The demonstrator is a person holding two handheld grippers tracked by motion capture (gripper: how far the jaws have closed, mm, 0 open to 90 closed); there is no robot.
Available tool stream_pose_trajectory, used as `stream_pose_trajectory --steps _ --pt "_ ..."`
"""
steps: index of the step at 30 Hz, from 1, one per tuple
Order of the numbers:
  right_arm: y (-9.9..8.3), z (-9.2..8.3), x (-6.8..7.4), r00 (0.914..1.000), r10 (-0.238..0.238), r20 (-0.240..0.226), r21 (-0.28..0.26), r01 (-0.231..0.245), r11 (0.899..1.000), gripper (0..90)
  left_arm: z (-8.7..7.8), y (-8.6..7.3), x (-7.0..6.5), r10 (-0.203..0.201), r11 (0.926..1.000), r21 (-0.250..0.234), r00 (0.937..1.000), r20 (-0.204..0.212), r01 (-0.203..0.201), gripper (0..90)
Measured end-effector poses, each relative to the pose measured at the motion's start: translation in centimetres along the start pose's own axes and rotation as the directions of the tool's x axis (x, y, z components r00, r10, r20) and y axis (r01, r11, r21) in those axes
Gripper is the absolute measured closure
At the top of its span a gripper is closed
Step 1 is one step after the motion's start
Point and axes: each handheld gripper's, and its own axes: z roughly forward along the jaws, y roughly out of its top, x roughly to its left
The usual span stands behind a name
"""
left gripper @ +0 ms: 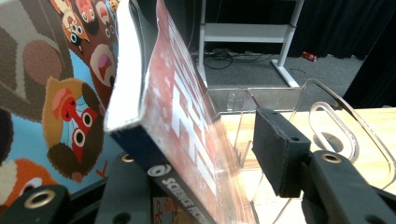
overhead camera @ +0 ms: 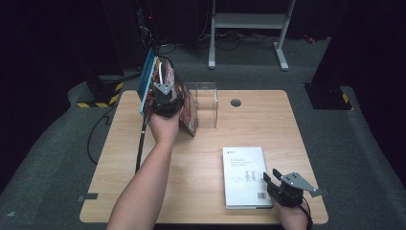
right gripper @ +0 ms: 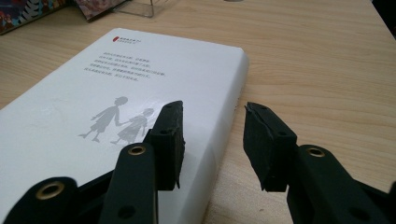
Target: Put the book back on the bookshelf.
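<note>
A red science-fiction book [overhead camera: 189, 112] [left gripper: 187, 121] leans tilted against other upright books at the table's far left, beside a clear acrylic stand [overhead camera: 206, 103] [left gripper: 275, 98]. My left gripper [overhead camera: 163, 82] [left gripper: 205, 149] straddles its lower edge. The right pad [left gripper: 280, 154] stands apart from the cover, so the jaws are open; the other pad is hidden behind the book. A white book [overhead camera: 244, 175] [right gripper: 93, 93] lies flat at the front right. My right gripper [overhead camera: 271, 175] [right gripper: 212, 116] is open at its near right corner, one jaw over the cover, one over the table.
A blue picture book with cartoon animals [overhead camera: 146, 79] [left gripper: 46, 93] stands behind the red one. The wooden table [overhead camera: 268, 120] has a round cable grommet [overhead camera: 235, 102]. A black cable [overhead camera: 140, 143] trails off the left. A white desk frame [overhead camera: 249, 21] stands beyond the table.
</note>
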Motion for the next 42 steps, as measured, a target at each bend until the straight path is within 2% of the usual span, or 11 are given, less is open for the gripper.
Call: stream_pose_trajectory --steps 16,23,27,31,42 --pt "0.1 0.1 0.1 1.0000 -0.001 -0.005 -0.002 0.001 1.000 57.8 -1.0 0.6 0.1 -0.016 0.9993 -0.034 0.9998 -0.013 0.015 50.0" --pt "0.1 0.0 0.2 1.0000 -0.002 -0.005 -0.003 0.002 1.000 57.8 -1.6 1.3 0.1 -0.001 0.9986 -0.052 0.9999 -0.014 0.000 50.0" --pt "0.1 0.1 0.2 1.0000 -0.001 -0.004 -0.002 0.001 1.000 57.8 -1.9 1.6 0.2 -0.011 0.9983 -0.058 0.9999 -0.010 0.011 50.1" --pt "0.1 0.0 0.3 1.0000 -0.003 -0.005 -0.002 0.003 1.000 57.8 -2.2 1.8 0.1 -0.006 0.9974 -0.071 0.9999 -0.011 0.005 50.2" --pt "0.1 0.1 0.3 1.0000 -0.002 -0.004 -0.002 0.002 1.000 57.9 -2.4 2.1 0.3 0.000 0.9975 -0.071 0.9999 -0.010 0.000 50.9"
